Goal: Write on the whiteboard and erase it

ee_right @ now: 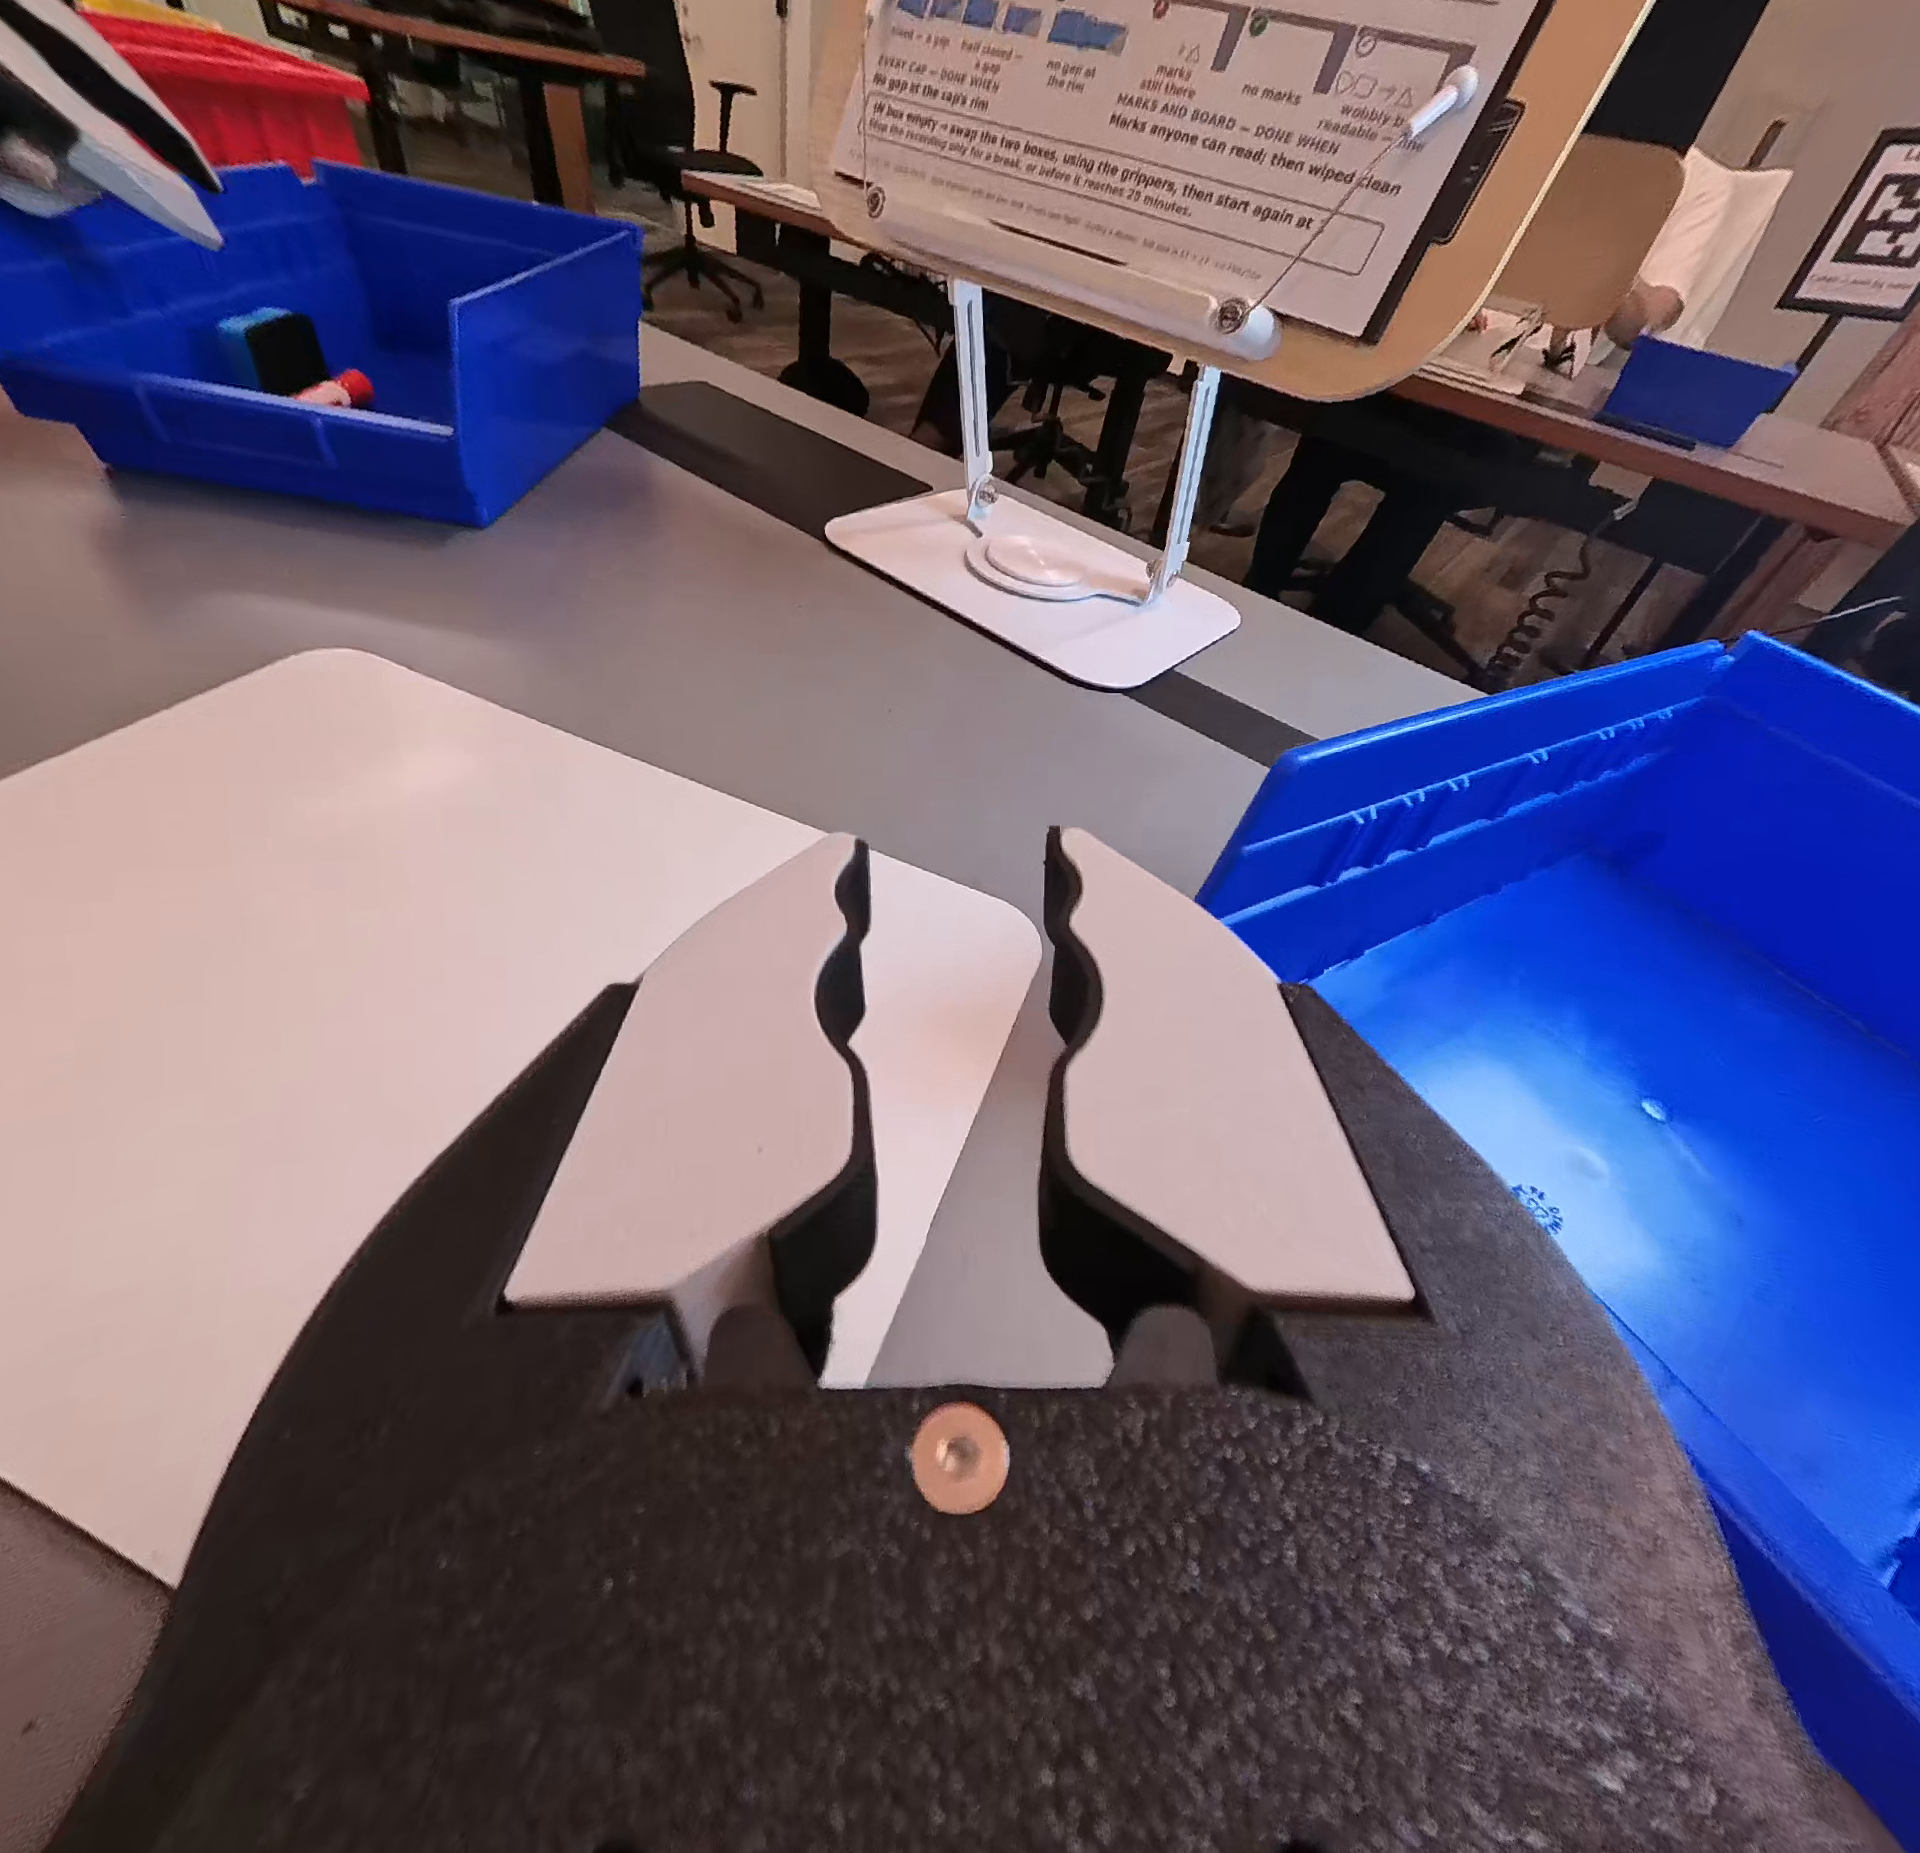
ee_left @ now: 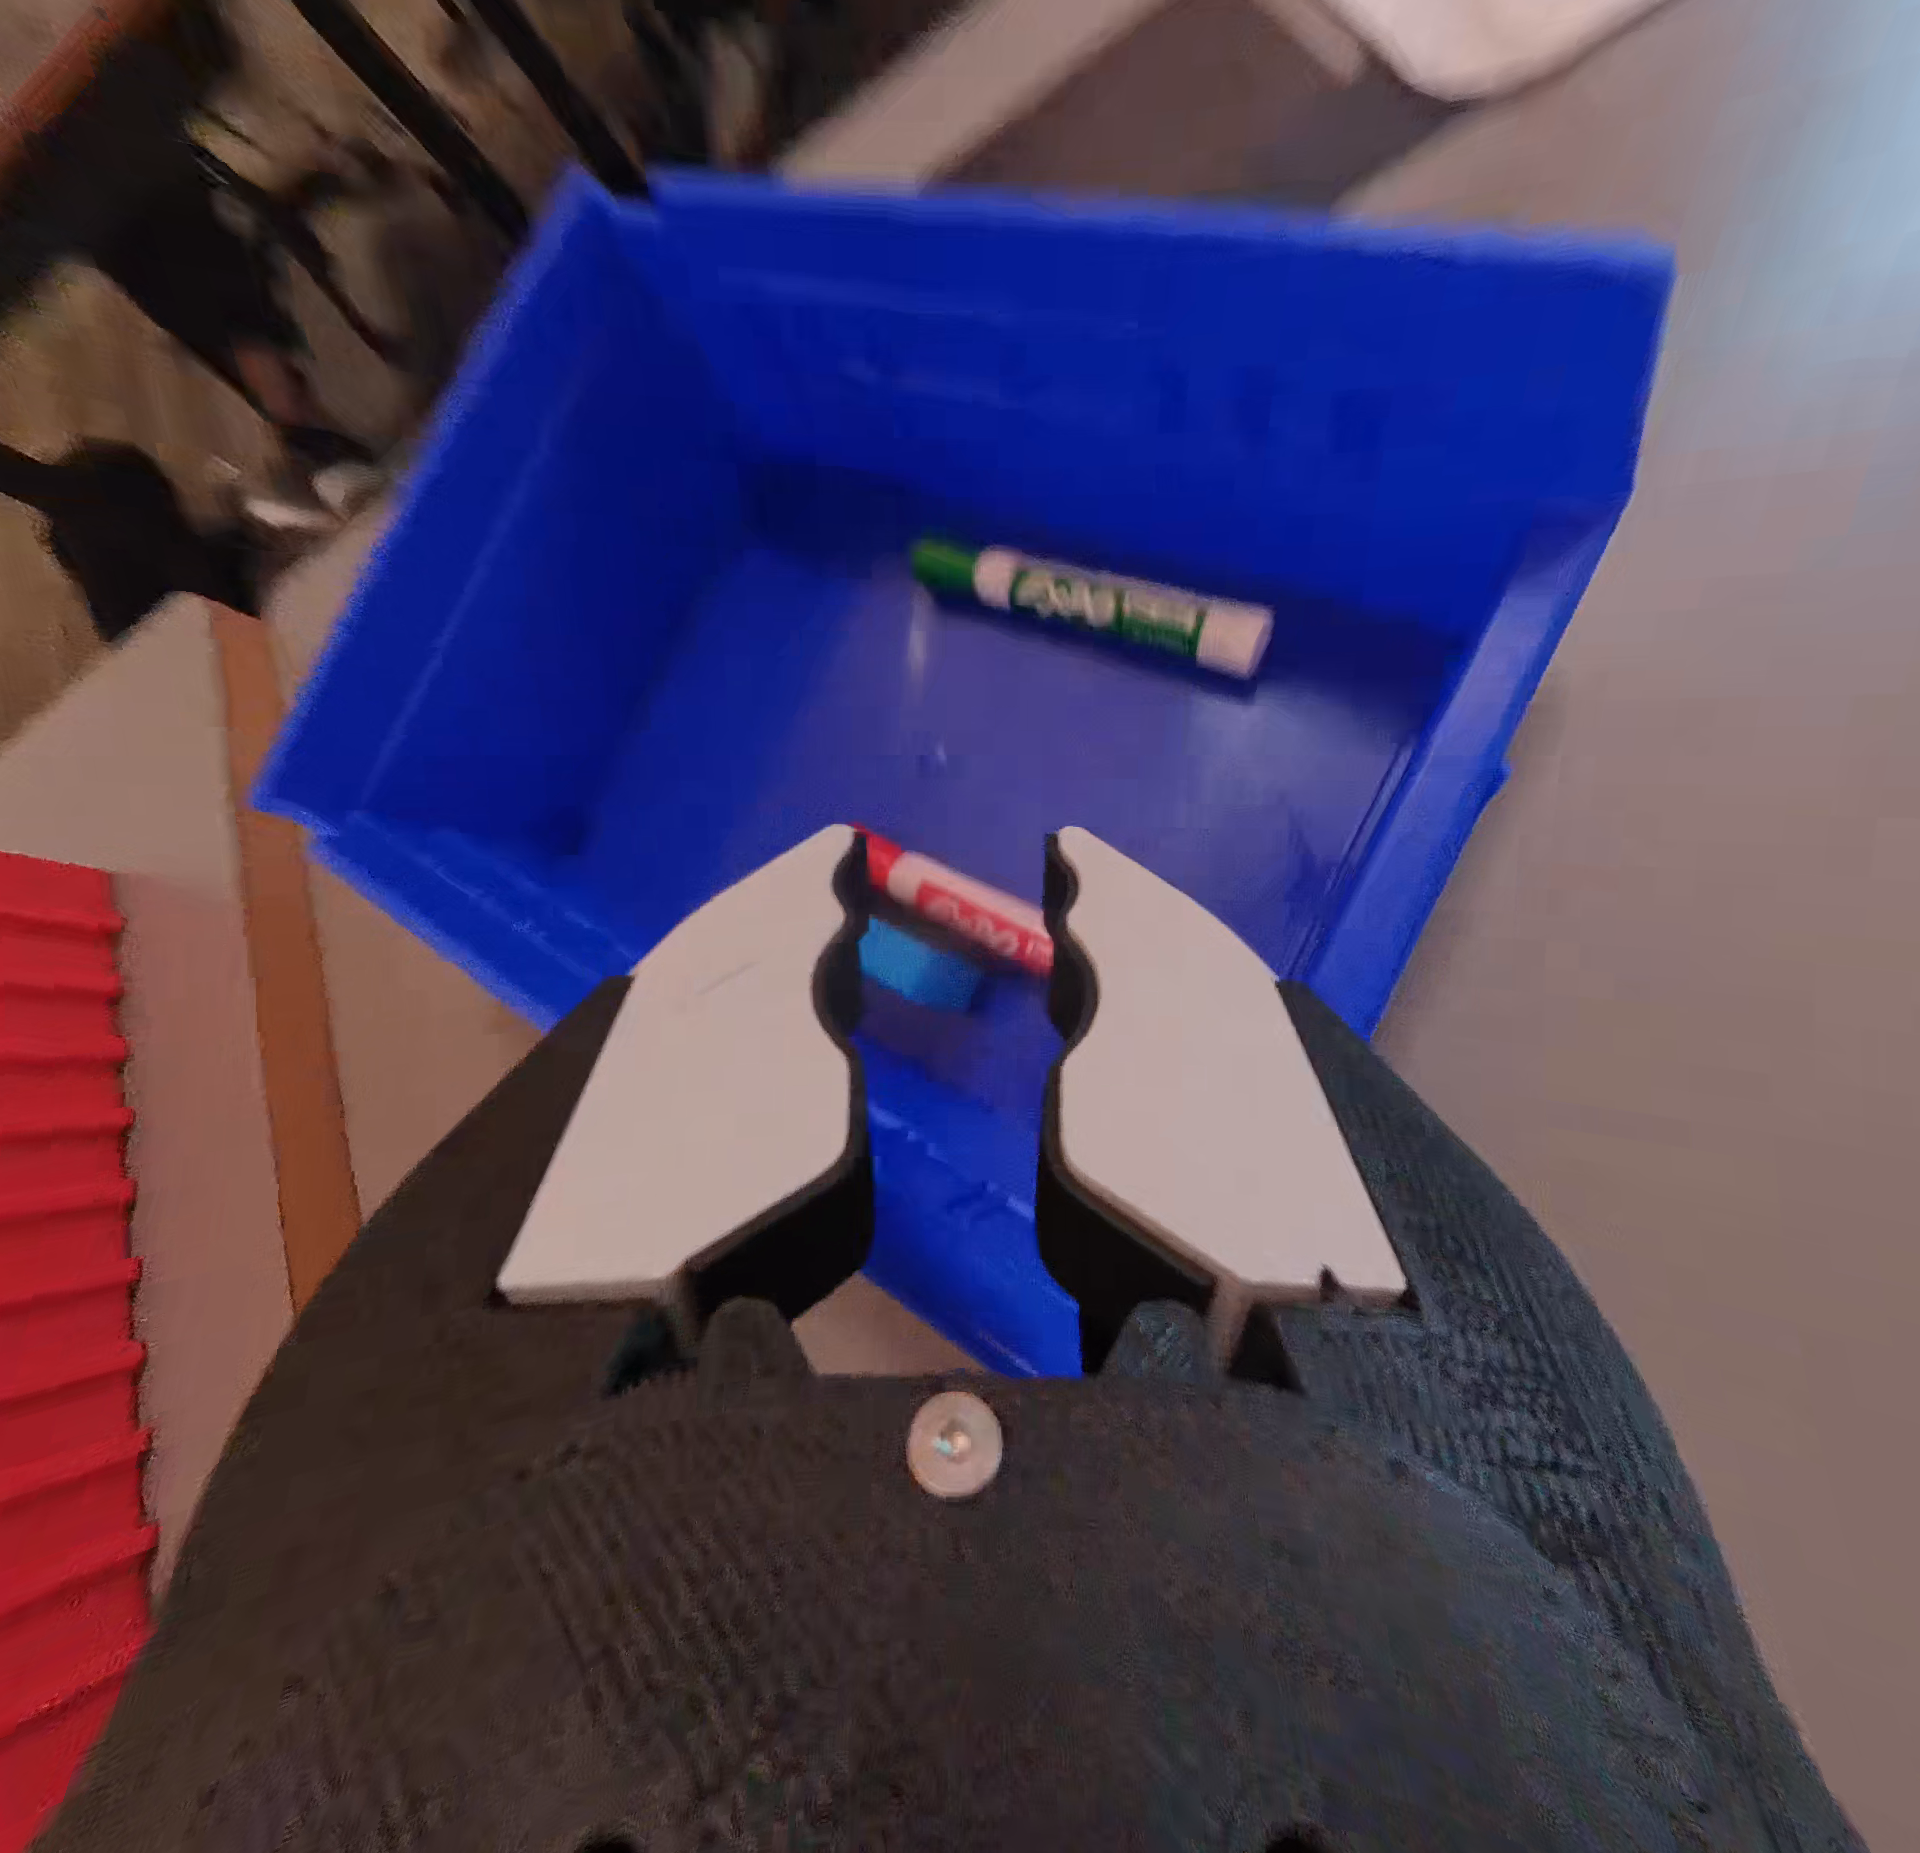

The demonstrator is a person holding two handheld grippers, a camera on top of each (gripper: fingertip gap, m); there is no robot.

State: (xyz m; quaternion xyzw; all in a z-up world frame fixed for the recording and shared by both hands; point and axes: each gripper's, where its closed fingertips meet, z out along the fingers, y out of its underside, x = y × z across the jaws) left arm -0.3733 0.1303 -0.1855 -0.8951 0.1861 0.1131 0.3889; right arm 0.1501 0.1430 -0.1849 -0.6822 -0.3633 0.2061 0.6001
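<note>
- Two handheld grippers are on my feeds, working over a grey table [ee_right: 727, 660]; I list items from largest to smallest.
- Flat white whiteboard [ee_right: 312, 972]: it lies on the table under and left of my right gripper. Its visible surface is blank.
- Blue plastic bin on the right [ee_right: 1558, 1024]: it sits just beside the whiteboard's right edge. The part of its floor I can see is bare.
- Blue plastic bin on the left [ee_left: 520, 608]: it sits well apart from the whiteboard, at the far left of the table, and holds the writing tools.
- Instruction sheet on a white tilting stand [ee_right: 1039, 598]: it stands at the table's far edge, between the two bins.
- Left gripper [ee_left: 954, 847]: it hovers over the left bin's near wall. Its jaws are spread with nothing between them.
- Right gripper [ee_right: 954, 847]: it hovers over the whiteboard's right corner. Its jaws are spread and hold nothing.
- Green-capped white marker [ee_left: 1091, 608]: it lies flat on the left bin's floor, towards the far wall.
- Red-capped white marker [ee_left: 956, 894]: it lies near the left bin's near wall, seen through my left jaws.
- Small blue eraser block [ee_left: 914, 967]: it rests just beside the red marker; I cannot tell whether they touch.
</note>
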